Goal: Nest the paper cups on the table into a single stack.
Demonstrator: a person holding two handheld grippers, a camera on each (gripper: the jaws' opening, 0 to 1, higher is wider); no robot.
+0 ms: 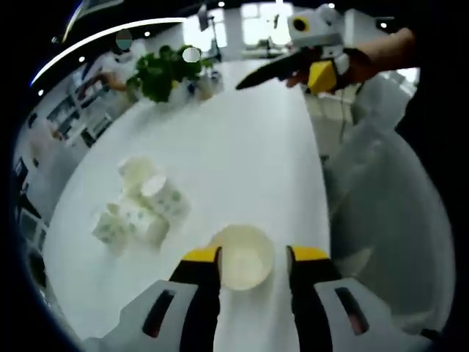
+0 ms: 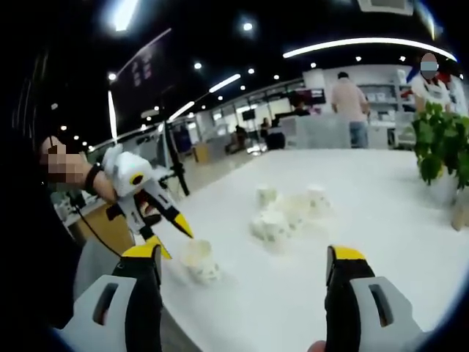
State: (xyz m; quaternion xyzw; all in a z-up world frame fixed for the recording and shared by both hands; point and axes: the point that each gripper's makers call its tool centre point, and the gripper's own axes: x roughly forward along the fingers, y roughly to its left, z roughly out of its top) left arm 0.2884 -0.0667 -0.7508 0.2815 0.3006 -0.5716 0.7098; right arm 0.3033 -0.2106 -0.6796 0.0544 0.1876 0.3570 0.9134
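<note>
A single white paper cup (image 1: 242,262) stands upright on the white table (image 1: 249,147), mouth up, at the near edge. My left gripper (image 1: 254,255) is open with this cup between its yellow fingertips; the left tip is by the rim, the right one stands apart. From the right gripper view the same cup (image 2: 199,262) sits just past the left gripper (image 2: 174,240). A cluster of several patterned paper cups (image 1: 143,207), some tipped over, lies farther left, also seen as the cup cluster (image 2: 286,209). My right gripper (image 2: 245,255) is open and holds nothing; it hangs in the air as the right gripper (image 1: 253,77).
A potted green plant (image 1: 165,73) stands at the table's far end, seen too as the plant (image 2: 443,147) at the right. The table edge (image 1: 322,191) drops off close to the single cup. People stand in the background (image 2: 350,103).
</note>
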